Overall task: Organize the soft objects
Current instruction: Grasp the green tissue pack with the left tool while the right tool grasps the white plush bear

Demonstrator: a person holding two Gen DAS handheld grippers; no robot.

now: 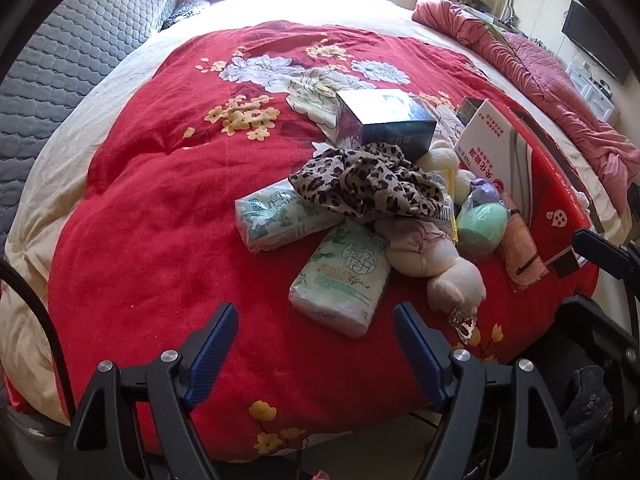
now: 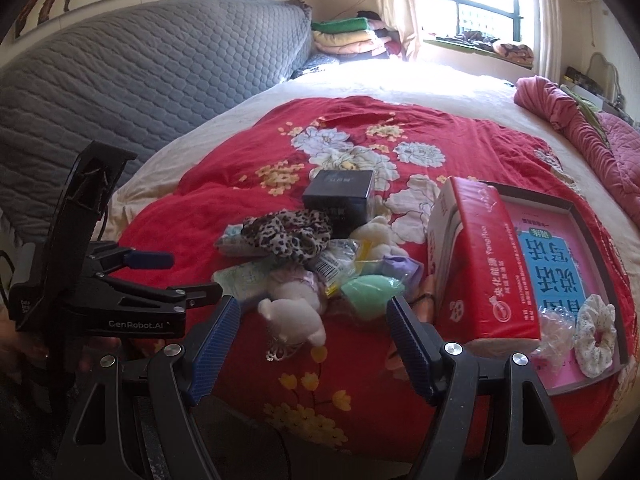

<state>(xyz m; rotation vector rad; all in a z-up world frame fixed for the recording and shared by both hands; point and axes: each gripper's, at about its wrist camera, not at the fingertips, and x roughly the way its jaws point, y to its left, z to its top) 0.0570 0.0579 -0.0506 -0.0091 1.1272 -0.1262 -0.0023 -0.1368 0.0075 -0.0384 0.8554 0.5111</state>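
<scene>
Plush toy: lay lengthwise toward the camera, on red quilt. Left gripper and right gripper: both agape, empty.

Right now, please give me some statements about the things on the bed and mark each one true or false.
1. The leopard-print cloth lies partly over a tissue pack. True.
2. The left gripper holds the second tissue pack. False: its jaws are open and empty.
3. A white scrunchie lies in the tray. True.
4. The right gripper is shut on the plush toy. False: its jaws are open and apart from the toy.
</scene>
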